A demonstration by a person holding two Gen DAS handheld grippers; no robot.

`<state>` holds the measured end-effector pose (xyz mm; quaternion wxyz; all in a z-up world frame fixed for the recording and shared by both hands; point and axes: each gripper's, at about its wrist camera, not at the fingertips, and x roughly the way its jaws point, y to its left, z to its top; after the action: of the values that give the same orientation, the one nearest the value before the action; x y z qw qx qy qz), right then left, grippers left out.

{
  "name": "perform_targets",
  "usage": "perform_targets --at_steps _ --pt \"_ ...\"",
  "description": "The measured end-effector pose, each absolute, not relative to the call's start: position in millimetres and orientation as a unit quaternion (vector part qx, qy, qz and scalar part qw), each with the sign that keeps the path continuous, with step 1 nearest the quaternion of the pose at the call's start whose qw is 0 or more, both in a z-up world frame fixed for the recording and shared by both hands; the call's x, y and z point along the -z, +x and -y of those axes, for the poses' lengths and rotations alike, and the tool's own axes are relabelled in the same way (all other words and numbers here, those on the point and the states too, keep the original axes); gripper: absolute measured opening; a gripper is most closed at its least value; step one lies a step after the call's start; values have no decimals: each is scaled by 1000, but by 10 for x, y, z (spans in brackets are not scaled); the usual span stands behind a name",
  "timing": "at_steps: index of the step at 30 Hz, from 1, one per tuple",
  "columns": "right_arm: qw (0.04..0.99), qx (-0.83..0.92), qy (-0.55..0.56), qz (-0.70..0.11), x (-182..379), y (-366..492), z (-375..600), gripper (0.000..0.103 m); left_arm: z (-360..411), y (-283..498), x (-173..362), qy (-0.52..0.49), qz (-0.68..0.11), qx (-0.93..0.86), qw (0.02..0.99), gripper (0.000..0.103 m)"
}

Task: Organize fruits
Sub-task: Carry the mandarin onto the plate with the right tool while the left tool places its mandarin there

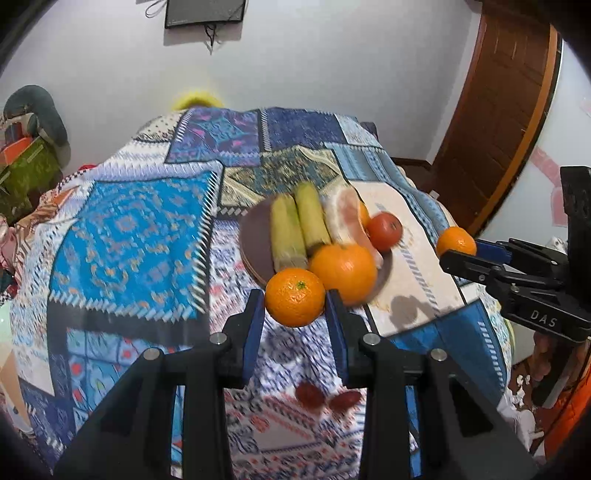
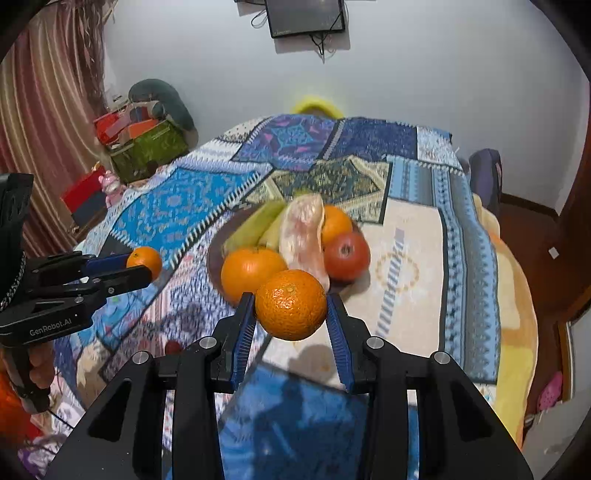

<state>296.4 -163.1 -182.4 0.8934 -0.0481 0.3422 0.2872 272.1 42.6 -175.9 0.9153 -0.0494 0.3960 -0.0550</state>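
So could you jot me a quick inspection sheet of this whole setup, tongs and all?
Surface: patchwork cloth covering a bed or table.
Job's things: brown plate holding two bananas, a peeled pomelo piece, a large orange, a red apple and another orange behind.
Clutter: two small red items on the cloth, too blurred to name.
Grippers: left tongs grip a mandarin; right tongs grip a second mandarin.
Cables: wires dangle under the wall screen.
Surroundings: striped curtain, wooden door, green box.
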Motion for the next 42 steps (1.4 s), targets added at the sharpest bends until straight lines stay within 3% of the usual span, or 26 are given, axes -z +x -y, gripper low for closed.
perform_targets --at_steps 14,30,42 --pt "897 -302 -56 -318 1663 3399 1200 35 -660 3292 1746 -41 -378 42 924 34" --pt "874 -320 -66 -359 2047 3711 804 36 -707 3703 2316 -55 -421 47 904 34" --pt "867 -322 -77 -372 2161 3748 779 36 -636 3781 2372 -62 -427 61 900 34"
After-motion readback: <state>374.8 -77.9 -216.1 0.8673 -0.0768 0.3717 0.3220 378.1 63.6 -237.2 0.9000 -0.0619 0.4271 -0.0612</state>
